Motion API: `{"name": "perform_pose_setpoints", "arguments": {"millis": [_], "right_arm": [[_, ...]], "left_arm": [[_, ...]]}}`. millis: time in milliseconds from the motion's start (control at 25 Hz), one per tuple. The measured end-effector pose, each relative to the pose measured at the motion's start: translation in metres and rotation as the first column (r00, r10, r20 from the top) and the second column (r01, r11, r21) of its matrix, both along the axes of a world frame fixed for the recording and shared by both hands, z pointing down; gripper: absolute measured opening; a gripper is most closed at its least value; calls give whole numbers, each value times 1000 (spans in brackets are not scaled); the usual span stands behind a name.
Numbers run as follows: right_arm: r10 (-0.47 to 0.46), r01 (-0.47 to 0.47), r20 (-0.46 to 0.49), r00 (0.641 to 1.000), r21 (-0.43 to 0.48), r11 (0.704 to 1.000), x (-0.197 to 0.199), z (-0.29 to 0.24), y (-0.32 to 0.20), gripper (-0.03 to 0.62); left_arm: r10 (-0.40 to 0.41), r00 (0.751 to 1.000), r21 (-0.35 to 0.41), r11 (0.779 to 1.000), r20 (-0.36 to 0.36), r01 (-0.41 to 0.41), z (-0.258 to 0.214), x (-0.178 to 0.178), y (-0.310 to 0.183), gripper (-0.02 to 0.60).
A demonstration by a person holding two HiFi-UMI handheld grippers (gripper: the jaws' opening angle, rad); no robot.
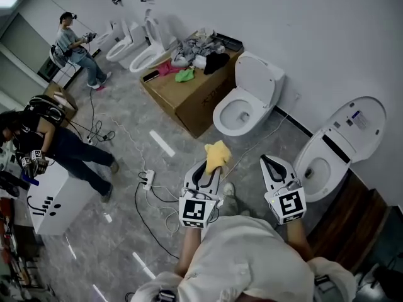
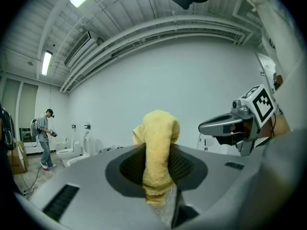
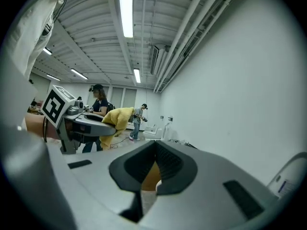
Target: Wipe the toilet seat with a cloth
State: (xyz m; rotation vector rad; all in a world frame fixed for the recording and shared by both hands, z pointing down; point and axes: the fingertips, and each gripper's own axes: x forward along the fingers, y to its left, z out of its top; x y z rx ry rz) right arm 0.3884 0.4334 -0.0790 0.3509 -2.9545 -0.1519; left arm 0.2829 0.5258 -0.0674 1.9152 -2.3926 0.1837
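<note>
A yellow cloth hangs from my left gripper, which is shut on it and held in the air above the grey floor. The cloth fills the gap between the jaws in the left gripper view. A white toilet with its lid up stands just beyond the cloth, against the wall. My right gripper is beside the left one, jaws together with nothing in them. A second white toilet, lid raised, stands to its right. In the right gripper view the left gripper shows with the cloth.
A cardboard box piled with clothes stands left of the near toilet. Cables and a power strip lie on the floor. Two more toilets and a person are at the far end. Another person stands by a white cabinet.
</note>
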Motion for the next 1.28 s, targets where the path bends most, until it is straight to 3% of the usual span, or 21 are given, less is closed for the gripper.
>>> {"name": "perform_pose_setpoints", "arguments": {"millis": [400,880,1280], "right_arm": [[-8,7,-23,1000,-7,1000,-45,12,-48,8],[33,-32,-78,996,13,999,-130,11,-120,8],[61,-59,-131,989,22,998,-197,33,-145,8]], "left_arm": [[-26,1000,3,1000,-11,26,10,-45,-47,120],[11,999,-16,1000,-36,-12,19,-133,-116,120],[30,996,-10,999,-80,-31,42,-208,-149,120]]}}
